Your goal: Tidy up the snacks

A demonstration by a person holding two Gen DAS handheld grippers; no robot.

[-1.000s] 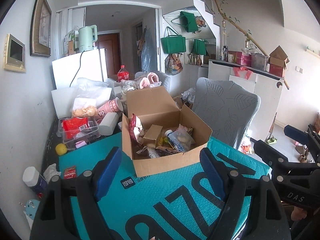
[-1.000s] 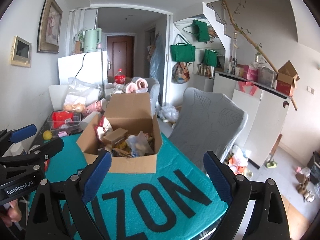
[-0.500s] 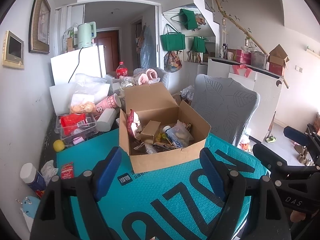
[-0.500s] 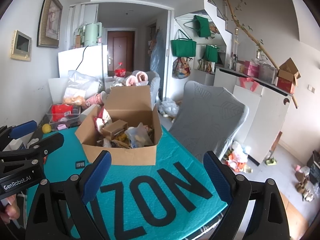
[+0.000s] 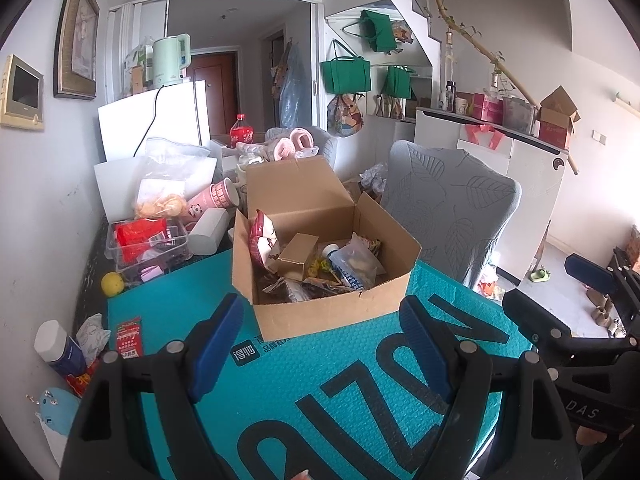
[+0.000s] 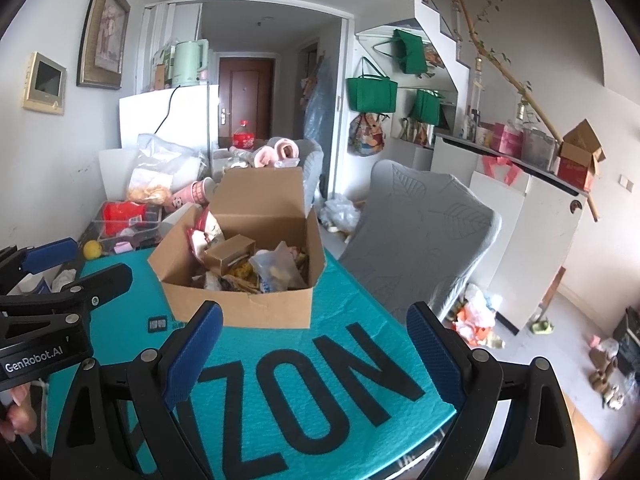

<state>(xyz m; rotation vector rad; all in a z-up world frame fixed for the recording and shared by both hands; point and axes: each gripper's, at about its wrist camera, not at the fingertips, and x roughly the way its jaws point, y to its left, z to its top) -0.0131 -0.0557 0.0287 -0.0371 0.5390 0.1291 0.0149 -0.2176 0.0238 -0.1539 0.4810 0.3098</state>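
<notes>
1. One cardboard box sits mid-desk on the teal mat, flaps up, stuffed with snacks: a small brown carton, a clear bag, a red-and-white packet.
2. Left claw hovers on the near side of the box, jaws wide apart, nothing between them.
3. Right claw hangs just as open and empty, near edge of the mat.
4. Far left, a clear tub holds red packets; a yellow ball lies beside it.
5. Right of the desk stands a grey chair.
</notes>
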